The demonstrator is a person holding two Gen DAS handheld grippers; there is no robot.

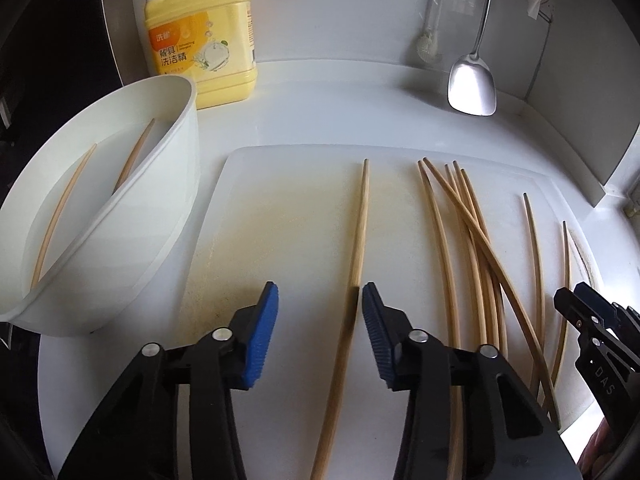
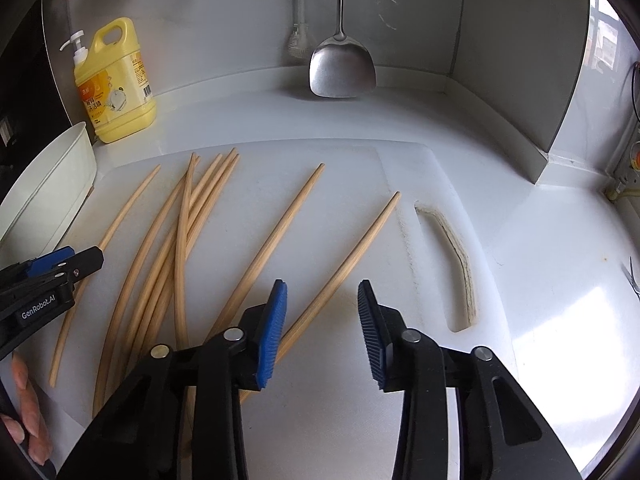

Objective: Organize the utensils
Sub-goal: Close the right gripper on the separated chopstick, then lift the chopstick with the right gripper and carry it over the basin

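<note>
The white cutting board (image 1: 288, 200) is the staging ground here: bamboo chopsticks lie loose across it, while the white tub (image 1: 176, 184) just off its left edge already holds two chopsticks (image 1: 132, 162) leaning against its inner wall — so the tub looks to be where the sorted pieces go.

The left gripper (image 1: 320, 300) hangs low over the board's near-left part with its jaws spread wide and nothing between the blue pads. A single chopstick (image 1: 358, 236) runs lengthwise just inside the right-hand pad, apart from the others, which makes it the easy next pick; I judge the gripper is lined up to close across it.

Right of that single stick, toward the board's middle, a crossed bundle of chopsticks (image 1: 464, 224) overlaps and would be harder to separate one at a time. Two more lie singly beyond it, near the board's right side.

The right gripper (image 2: 322, 300) is also spread wide and empty, poised over the board's right part — one loose chopstick (image 2: 352, 248) passes under its left pad, short of the board's handle slot (image 2: 456, 248).

Behind the board, a yellow dish-soap jug (image 1: 200, 40) stands against the wall and a steel spatula (image 1: 472, 84) hangs there, both out of the work.
</note>
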